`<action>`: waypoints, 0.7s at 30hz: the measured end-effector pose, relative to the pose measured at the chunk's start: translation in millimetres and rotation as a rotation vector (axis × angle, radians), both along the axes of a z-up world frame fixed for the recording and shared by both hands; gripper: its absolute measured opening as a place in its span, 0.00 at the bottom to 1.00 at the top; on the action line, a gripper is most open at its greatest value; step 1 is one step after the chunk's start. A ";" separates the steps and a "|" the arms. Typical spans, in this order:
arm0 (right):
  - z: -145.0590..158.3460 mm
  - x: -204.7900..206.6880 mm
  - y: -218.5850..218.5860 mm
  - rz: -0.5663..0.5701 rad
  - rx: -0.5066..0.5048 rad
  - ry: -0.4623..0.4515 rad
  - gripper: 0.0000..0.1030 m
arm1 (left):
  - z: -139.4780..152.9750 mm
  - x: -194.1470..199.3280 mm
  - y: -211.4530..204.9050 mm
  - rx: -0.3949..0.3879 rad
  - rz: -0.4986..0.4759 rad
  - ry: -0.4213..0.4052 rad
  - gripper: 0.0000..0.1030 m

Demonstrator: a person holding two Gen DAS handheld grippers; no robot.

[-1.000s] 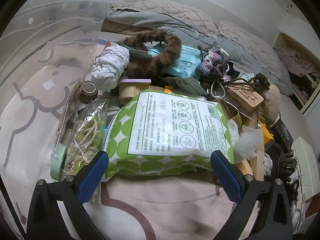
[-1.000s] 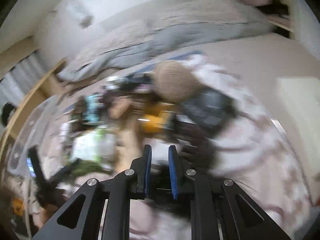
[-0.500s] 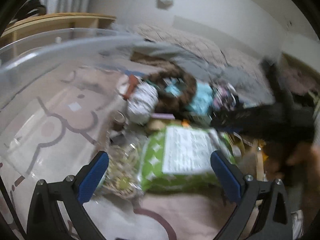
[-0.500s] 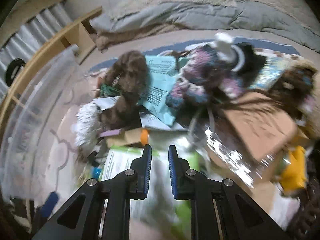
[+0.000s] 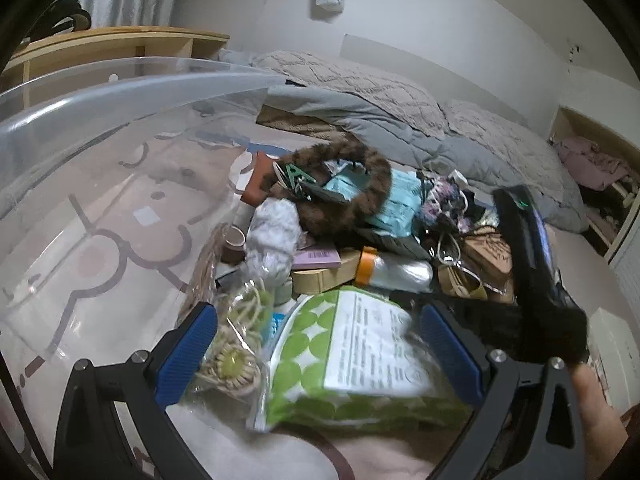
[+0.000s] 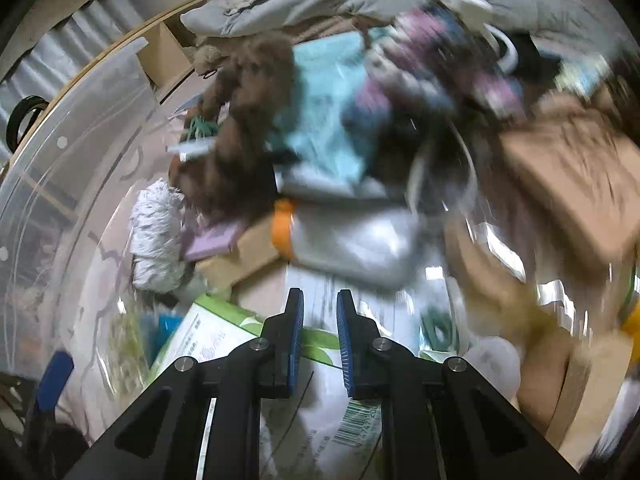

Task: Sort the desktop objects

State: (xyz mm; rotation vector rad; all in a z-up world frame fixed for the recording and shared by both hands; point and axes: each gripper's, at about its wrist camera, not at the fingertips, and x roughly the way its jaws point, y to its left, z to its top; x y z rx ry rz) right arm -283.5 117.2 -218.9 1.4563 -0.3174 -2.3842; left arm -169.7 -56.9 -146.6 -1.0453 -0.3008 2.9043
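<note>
**Pile on the bed, both grippers over the green packet**

Green-dotted packet lies at the near edge of the heap on the bed cover, label side up. Just left of it: a clear bag of cord. Behind: a white yarn ball, a brown fur ring, a teal packet, a silver pouch with an orange band. A clear bin stands along the left side of the heap.

Handling, as a judgement: the packet looks soft, light and puffy, with slick film. A pinch on a sealed edge or a corner should hold better than on the bulging middle, where the pads may slide. The yarn and the fur ring should squash and grip easily.

Left gripper: jaws wide apart, 1 finger on each side of the packet, pads not pressing it. Holds nothing.

Right gripper: jaws drawn together to a narrow gap, nothing between them. It points down at the packet's label; the view is blurred, so I cannot tell whether it touches.
</note>
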 end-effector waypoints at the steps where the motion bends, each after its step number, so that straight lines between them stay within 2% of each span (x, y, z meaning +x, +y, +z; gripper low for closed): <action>1: 0.7 7.0 1.5 0.009 -0.004 0.000 0.14 | -2.4 -0.4 0.9 0.008 -0.010 -0.021 0.99; 5: 4.4 28.9 5.0 0.044 -0.035 -0.042 0.15 | -15.6 -0.6 0.8 0.081 -0.024 -0.110 0.99; 10: 11.0 62.2 29.2 0.020 -0.098 -0.070 0.15 | -11.4 18.7 7.3 0.047 0.010 -0.074 0.99; 17: 23.6 95.1 86.3 -0.096 -0.231 -0.036 0.15 | -18.7 43.8 30.4 0.029 -0.071 -0.095 0.99; 21: 18.8 124.0 111.4 -0.133 -0.253 -0.040 0.15 | -22.8 54.7 34.3 0.054 -0.081 -0.113 0.99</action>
